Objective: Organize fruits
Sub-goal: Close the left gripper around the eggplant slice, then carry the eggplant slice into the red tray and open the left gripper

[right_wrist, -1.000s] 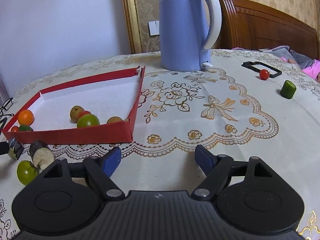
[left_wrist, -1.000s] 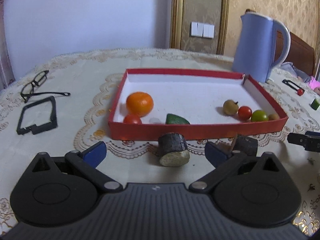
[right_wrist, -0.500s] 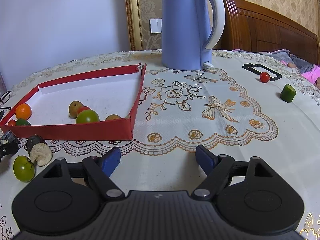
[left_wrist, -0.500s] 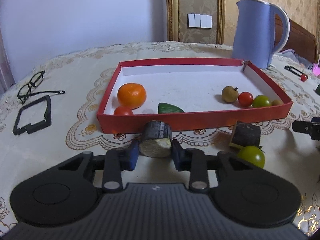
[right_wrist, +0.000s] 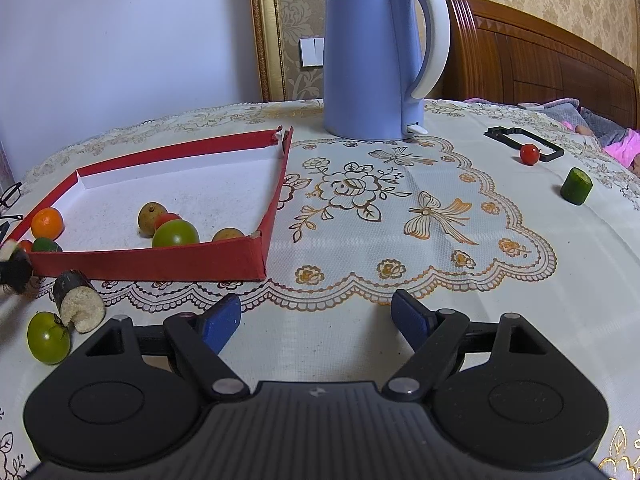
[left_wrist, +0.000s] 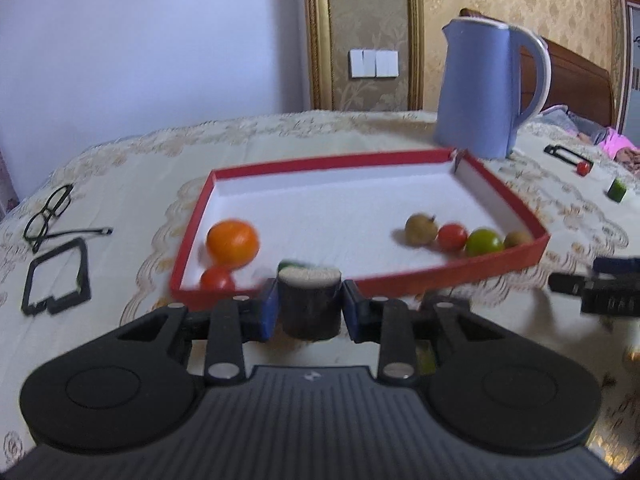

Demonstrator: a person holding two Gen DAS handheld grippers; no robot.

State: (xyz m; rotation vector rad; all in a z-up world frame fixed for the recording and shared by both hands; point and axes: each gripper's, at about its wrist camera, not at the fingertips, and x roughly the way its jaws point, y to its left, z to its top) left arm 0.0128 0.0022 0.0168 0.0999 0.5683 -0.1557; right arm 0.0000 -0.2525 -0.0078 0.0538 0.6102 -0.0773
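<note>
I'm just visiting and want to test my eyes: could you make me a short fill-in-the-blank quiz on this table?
1. The left claw is shut on a dark sugarcane piece, while the right claw is ____.
2. The tray holding the fruit is ____ on the outside.
3. The kettle behind the tray is ____.
4. The orange lies ____ the tray.

Missing words: open; red; blue; inside

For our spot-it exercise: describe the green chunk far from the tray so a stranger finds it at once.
Start at the blue kettle. Go right past the black frame with a cherry tomato beside it. Just nearer stands the green chunk: a short cylinder with a flat cut top, standing alone on the cloth.
</note>
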